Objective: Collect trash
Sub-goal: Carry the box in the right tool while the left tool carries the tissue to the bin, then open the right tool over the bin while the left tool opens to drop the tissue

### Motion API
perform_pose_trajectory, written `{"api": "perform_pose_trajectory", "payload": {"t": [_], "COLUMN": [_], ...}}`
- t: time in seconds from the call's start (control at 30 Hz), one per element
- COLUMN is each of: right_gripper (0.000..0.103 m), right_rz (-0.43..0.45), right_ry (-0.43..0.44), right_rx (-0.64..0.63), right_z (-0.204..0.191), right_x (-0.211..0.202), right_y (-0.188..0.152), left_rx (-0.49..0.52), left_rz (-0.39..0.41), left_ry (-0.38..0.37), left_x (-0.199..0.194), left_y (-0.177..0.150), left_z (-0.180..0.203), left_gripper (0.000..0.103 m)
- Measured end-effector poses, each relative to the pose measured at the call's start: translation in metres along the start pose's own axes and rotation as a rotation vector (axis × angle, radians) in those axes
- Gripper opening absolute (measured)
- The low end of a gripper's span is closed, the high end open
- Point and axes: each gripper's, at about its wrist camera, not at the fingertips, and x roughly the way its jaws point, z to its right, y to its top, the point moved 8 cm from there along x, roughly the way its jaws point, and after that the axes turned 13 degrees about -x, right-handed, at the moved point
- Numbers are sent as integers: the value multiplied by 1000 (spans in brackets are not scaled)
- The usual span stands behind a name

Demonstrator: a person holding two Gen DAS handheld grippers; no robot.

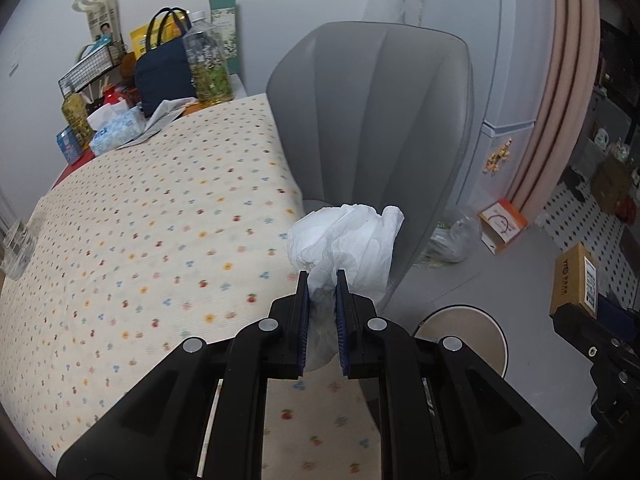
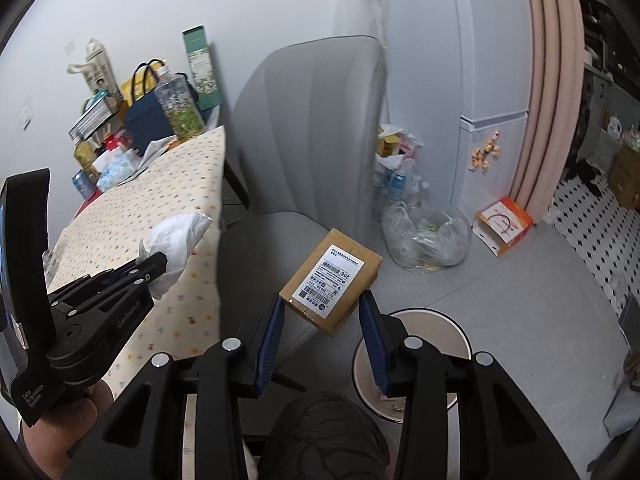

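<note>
My left gripper (image 1: 322, 276) is shut on a crumpled white tissue (image 1: 348, 236) and holds it over the right edge of the table with the dotted cloth (image 1: 152, 216). In the right wrist view the left gripper (image 2: 154, 266) and the tissue (image 2: 176, 240) show at the left. My right gripper (image 2: 322, 300) is shut on a small cardboard box with a white label (image 2: 332, 280), held above the grey chair seat. The box also shows in the left wrist view (image 1: 576, 280). A round white trash bin (image 2: 416, 344) stands on the floor just below and right of the box; it also shows in the left wrist view (image 1: 468, 332).
A grey chair (image 1: 372, 120) stands beside the table. Bottles, bags and a tissue pack (image 1: 116, 128) crowd the table's far end. A clear plastic bag (image 2: 428, 236), an orange-white carton (image 2: 504, 224) and a fridge (image 2: 480, 80) are beyond the bin.
</note>
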Motion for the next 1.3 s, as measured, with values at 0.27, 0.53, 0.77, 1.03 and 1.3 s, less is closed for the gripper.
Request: {"api": "perform_pose_trajectory", "payload": {"t": [0.27,0.53,0.77,1.03,1.3], "right_gripper": [39,54,54,54,54], "right_rz": [-24,-46,-56,-58,-53], "right_ry": [-26,-49,-61,-98,-148], "right_rx": [63,134,193,260,325], "right_z": [41,77,105,141,181], "right_x": [13,29,31,24,11], "right_y": [-10,-24,-38,-54,-74], "left_rx": [59,109,158,215,283], "left_rz": [-33,-71,-95,-123,-155], "left_ry": [-16,-21,-40,-76,-127], "left_x": [18,36,47,53,55], "left_y": [-7,-20,-29,-45,-65], "left_z": [37,66,93,133,179], "left_gripper": [13,13,13,13,13]}}
